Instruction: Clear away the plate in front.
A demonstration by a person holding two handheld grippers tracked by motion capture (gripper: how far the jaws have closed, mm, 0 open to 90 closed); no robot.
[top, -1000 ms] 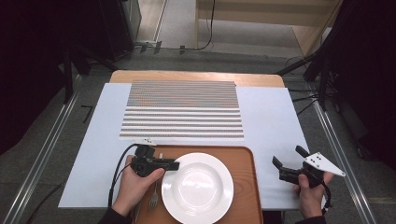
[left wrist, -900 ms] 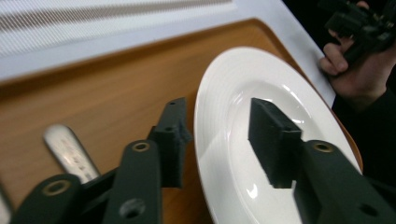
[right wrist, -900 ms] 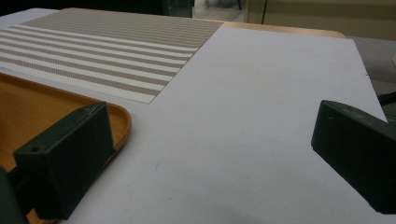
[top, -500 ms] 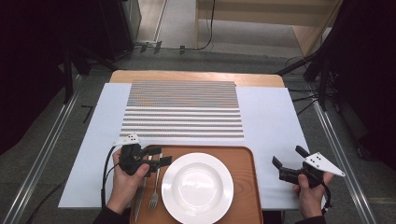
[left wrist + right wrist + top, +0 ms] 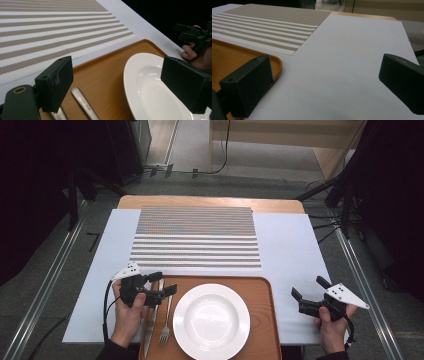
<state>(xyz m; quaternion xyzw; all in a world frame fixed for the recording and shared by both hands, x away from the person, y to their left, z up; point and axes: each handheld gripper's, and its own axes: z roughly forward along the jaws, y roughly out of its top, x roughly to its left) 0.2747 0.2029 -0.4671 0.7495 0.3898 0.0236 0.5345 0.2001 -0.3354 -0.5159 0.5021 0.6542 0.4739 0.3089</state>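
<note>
White sheet covers the desk [image 5: 295, 250]; right claw [image 5: 311, 294] gapes empty over its bare near-right corner. Left claw [image 5: 161, 284], agape and empty, hovers above fork [image 5: 166, 320] and knife [image 5: 152, 320] at the tray's [image 5: 260, 320] left edge.

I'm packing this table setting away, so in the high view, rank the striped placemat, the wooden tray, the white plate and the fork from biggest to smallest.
1. Striped placemat, the largest.
2. Wooden tray; its near end runs off the picture.
3. White plate.
4. Fork, slimmest by far, left of the plate by the left gripper.
</note>
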